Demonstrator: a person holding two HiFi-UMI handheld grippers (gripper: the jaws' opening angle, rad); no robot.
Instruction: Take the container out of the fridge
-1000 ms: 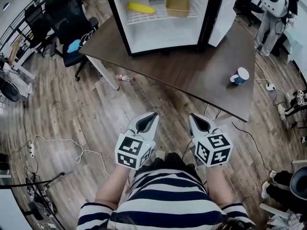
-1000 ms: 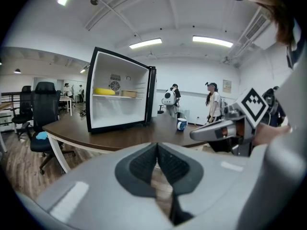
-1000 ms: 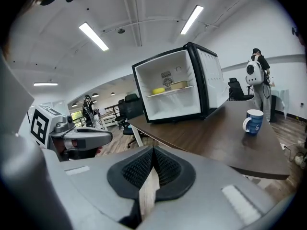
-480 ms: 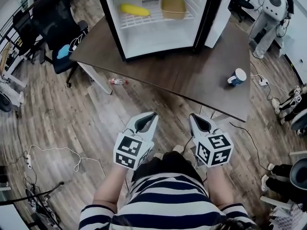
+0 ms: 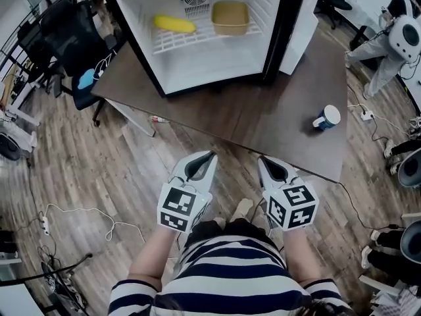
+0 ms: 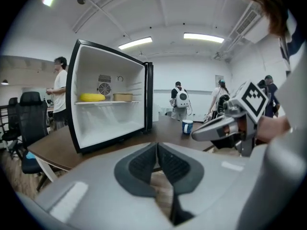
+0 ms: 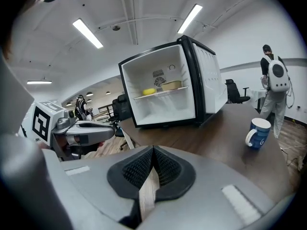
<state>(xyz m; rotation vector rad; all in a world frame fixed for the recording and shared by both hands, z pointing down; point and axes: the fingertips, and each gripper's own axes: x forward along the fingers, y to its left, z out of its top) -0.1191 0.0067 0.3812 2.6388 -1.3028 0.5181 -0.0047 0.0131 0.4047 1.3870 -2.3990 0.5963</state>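
A small fridge (image 5: 197, 78) stands open on a dark brown table (image 5: 276, 117). On its wire shelf sits a tan open container (image 5: 230, 17) at the right and a yellow object (image 5: 174, 24) at the left. The same container (image 6: 123, 97) (image 7: 171, 86) shows in both gripper views. My left gripper (image 5: 209, 157) and right gripper (image 5: 262, 160) are held side by side over the wooden floor, short of the table's near edge. Both are shut and hold nothing.
A blue and white mug (image 5: 327, 118) stands near the table's right edge. The fridge door (image 5: 302, 25) is swung open to the right. Black office chairs (image 5: 75, 38) stand at the left. Cables (image 5: 92, 229) lie on the floor. A person in white (image 5: 395, 51) stands at the far right.
The fridge and table have come closer and lower in the head view as the person steps forward. Both grippers keep their pose, still shut.
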